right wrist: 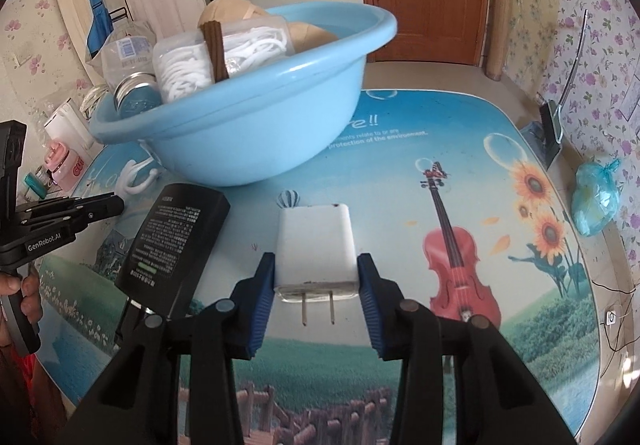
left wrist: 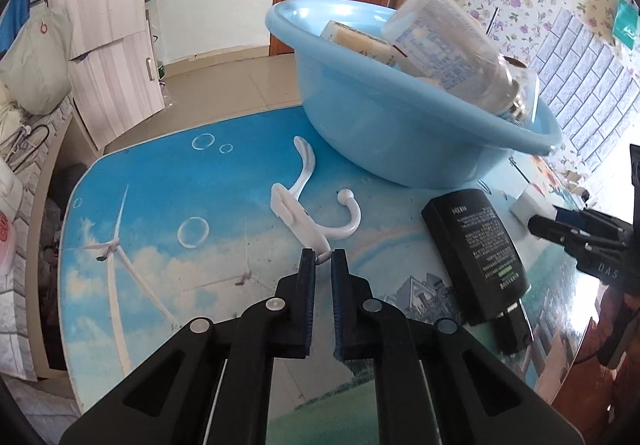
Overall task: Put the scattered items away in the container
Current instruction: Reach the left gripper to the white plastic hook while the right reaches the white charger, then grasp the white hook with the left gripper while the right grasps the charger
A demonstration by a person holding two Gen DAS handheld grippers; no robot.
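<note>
Right gripper [right wrist: 316,277] is clamping the white plug adapter [right wrist: 315,249]; left gripper [left wrist: 323,259] is pinching the white hook [left wrist: 304,205], both bound for the blue basin [left wrist: 400,125] at twelve o'clock.

The right gripper [right wrist: 316,277] clamps a white plug adapter [right wrist: 314,249], prongs pointing back toward the camera. A black tube [right wrist: 172,245] lies just left; the blue basin [right wrist: 256,113] sits beyond, already holding items.

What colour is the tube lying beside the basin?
Black, with small white print and a green bar; the tube shows best in the right wrist view.
</note>
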